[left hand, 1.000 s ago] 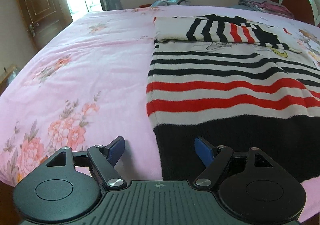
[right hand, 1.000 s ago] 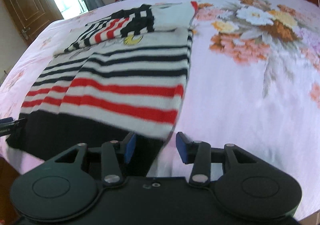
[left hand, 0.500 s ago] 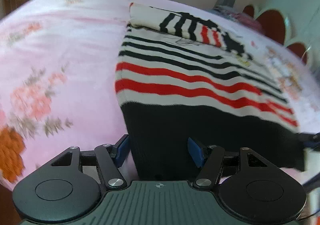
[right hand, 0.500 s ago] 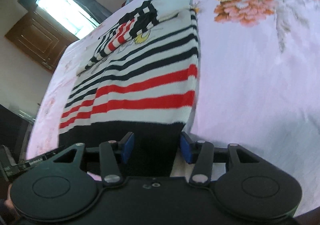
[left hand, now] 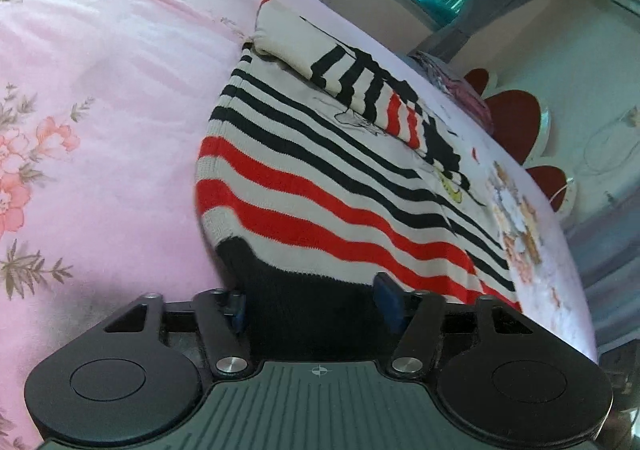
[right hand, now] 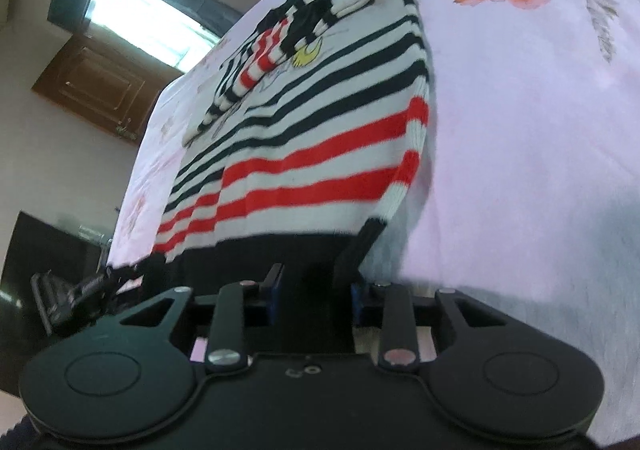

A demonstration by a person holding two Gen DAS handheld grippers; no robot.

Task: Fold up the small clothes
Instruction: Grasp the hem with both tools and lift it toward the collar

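Tilted and closer since earlier frame, both grippers at sweater (left hand: 320, 186) black hem, left gripper (left hand: 314, 304) and right gripper (right hand: 316, 292) half-narrow, closing, hem between jaws, lower centre, pink bedsheet (left hand: 100, 70) beneath.

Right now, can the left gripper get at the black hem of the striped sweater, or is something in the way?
Probably yes. The black hem already lies between the closing fingers of the left gripper, at the sweater's near corner, and nothing on the pink bedsheet blocks it.
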